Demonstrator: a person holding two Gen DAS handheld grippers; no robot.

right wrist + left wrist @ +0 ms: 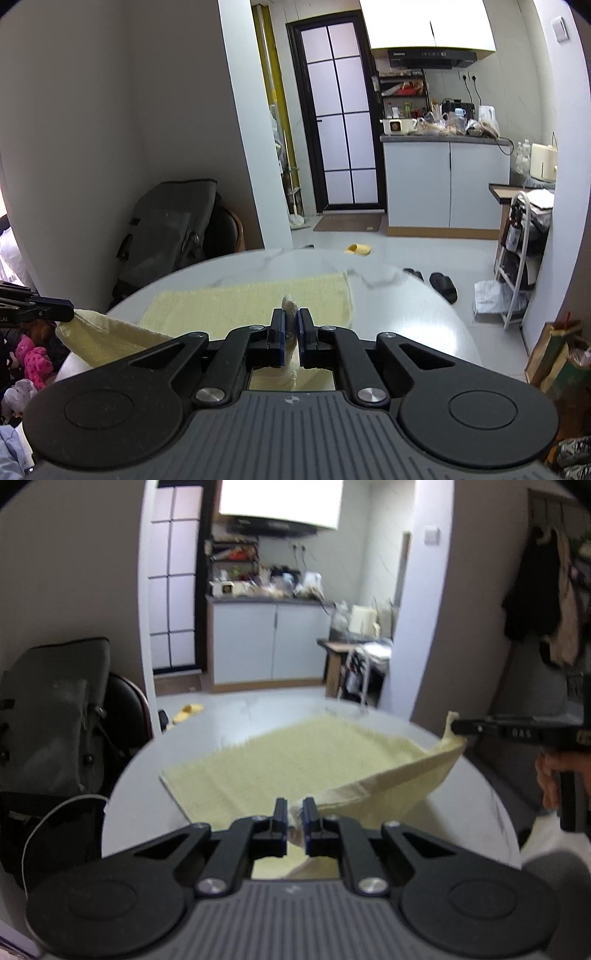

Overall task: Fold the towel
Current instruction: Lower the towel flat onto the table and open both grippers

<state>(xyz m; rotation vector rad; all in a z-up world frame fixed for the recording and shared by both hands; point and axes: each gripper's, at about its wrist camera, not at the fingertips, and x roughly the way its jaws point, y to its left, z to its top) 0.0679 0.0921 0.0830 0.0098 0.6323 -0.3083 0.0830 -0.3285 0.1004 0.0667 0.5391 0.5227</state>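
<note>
**Both near corners of the towel pinched and lifted**

We see a round white table [461, 812] carrying a pale yellow towel [280, 760], whose far half lies flat while the near edge is raised off the surface. Floor opens beyond the table's far rim, and bare tabletop shows to the towel's right in the right wrist view. A dark bag [55, 716] leans on a chair past the table's left edge.

We hold the left gripper [294, 808] low over the near rim, its jaws narrow and clamped on one near corner. The right gripper [291, 319] sits level beside it, jaws nearly closed on the other corner, a nub of cloth poking up between them. A hand [550, 779] grips its handle. The raised edge sags between the two grippers.
</note>
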